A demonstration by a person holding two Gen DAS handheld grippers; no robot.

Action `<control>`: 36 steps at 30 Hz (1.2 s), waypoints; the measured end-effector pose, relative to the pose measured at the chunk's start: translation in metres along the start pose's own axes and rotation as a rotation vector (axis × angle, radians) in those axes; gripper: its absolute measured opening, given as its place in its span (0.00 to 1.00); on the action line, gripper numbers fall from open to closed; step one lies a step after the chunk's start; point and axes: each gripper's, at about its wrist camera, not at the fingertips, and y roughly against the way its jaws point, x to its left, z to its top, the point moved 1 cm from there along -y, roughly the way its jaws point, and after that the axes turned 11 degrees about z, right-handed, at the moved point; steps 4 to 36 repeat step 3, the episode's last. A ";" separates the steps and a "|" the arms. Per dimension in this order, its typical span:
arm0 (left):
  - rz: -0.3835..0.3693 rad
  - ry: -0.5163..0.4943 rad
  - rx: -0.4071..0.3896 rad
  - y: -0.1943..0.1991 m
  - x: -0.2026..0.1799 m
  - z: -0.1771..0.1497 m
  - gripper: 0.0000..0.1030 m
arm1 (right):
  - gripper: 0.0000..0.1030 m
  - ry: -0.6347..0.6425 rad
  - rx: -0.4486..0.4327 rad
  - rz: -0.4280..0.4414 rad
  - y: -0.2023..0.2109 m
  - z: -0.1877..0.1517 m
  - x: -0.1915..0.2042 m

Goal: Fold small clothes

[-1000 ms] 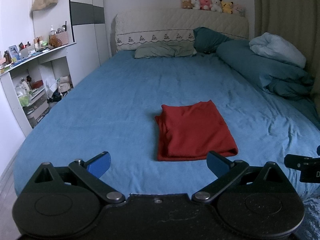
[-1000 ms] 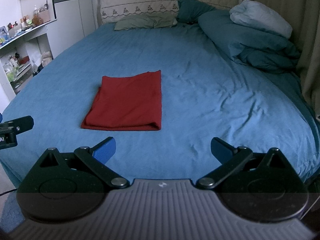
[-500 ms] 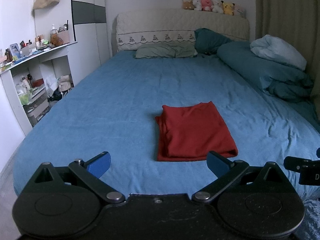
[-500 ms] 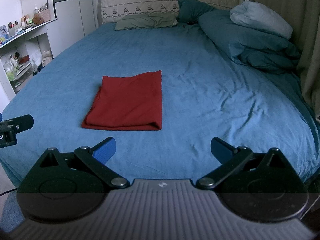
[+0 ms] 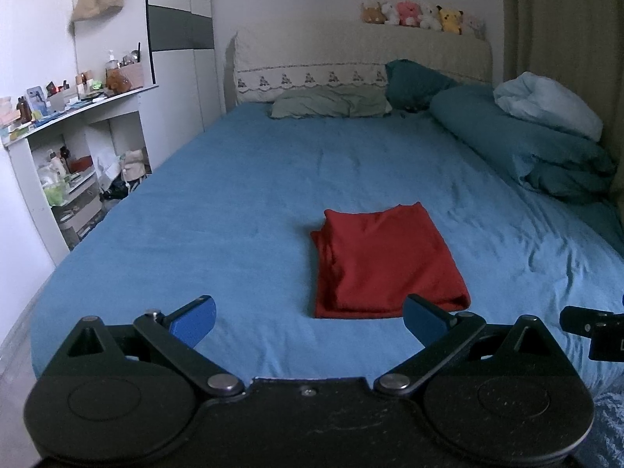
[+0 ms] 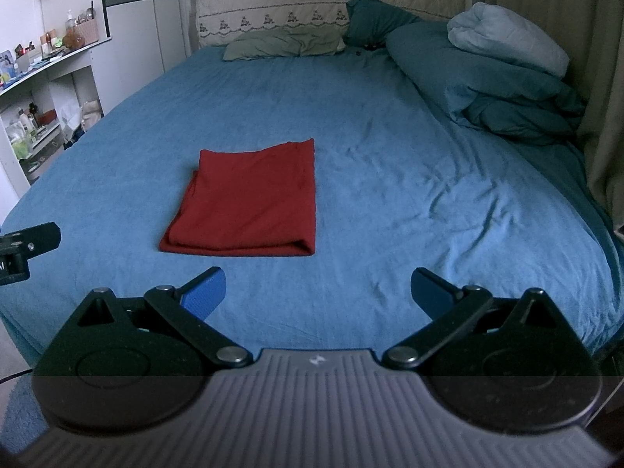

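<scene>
A red garment lies folded into a flat rectangle on the blue bed sheet; it also shows in the right wrist view. My left gripper is open and empty, held back at the foot of the bed just short of the garment's near edge. My right gripper is open and empty, to the right of the garment and nearer than it. Part of each gripper shows at the edge of the other's view.
Pillows and a rolled teal duvet with a pale blanket lie at the head and right side. White shelves with clutter stand left of the bed. A curtain hangs on the right.
Both grippers have lifted and pulled back very slightly; the garment lies as before.
</scene>
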 end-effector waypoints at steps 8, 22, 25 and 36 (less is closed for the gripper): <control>-0.003 0.003 -0.006 0.001 0.001 -0.001 1.00 | 1.00 0.000 -0.001 0.001 0.001 0.001 -0.001; -0.003 0.003 -0.006 0.001 0.001 -0.001 1.00 | 1.00 0.000 -0.001 0.001 0.001 0.001 -0.001; -0.003 0.003 -0.006 0.001 0.001 -0.001 1.00 | 1.00 0.000 -0.001 0.001 0.001 0.001 -0.001; -0.003 0.003 -0.006 0.001 0.001 -0.001 1.00 | 1.00 0.000 -0.001 0.001 0.001 0.001 -0.001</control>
